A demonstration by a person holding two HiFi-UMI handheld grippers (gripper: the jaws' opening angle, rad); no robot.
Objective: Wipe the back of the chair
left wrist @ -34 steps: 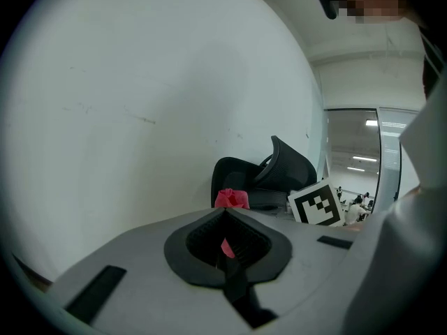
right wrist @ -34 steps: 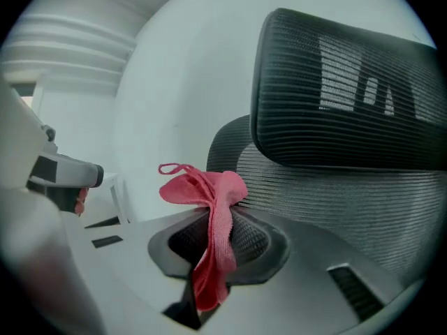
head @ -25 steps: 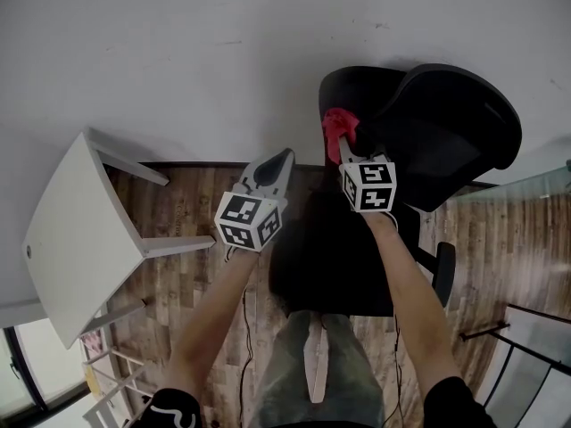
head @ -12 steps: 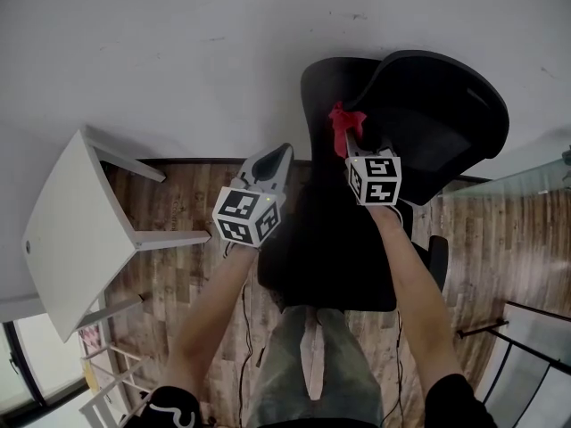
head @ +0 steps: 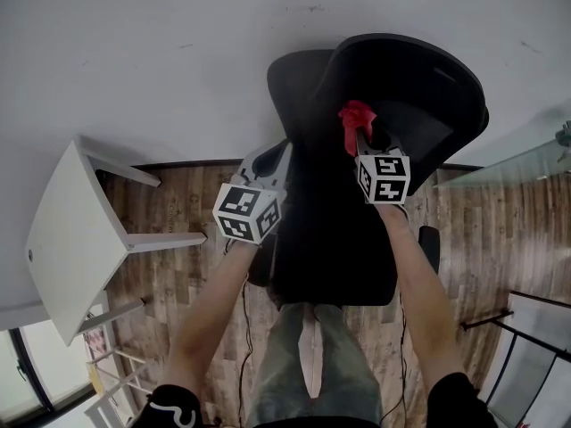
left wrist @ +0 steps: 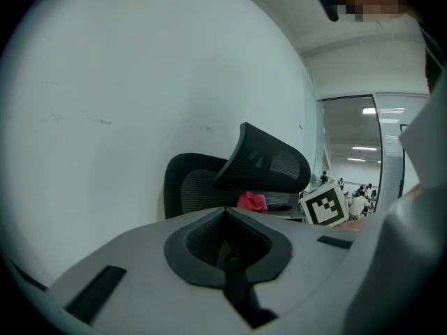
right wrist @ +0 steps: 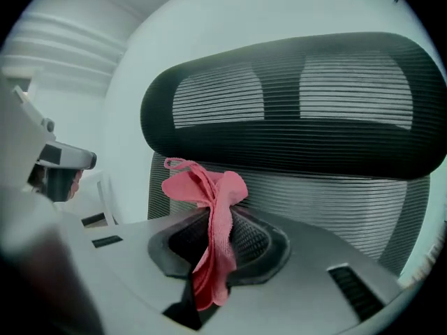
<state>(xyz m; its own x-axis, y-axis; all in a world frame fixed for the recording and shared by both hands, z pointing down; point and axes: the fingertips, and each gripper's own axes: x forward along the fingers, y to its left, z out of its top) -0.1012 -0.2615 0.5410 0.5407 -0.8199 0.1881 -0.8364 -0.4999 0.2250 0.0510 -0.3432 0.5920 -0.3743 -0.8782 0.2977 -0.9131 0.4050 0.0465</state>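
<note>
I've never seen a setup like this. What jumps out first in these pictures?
The pink cloth stands out most, pinched in the right gripper in front of the black mesh chair. The left gripper is shut and empty beside it, and a white table stands at far left.

Even indoor light, fisheye edges, slightly soft
</note>
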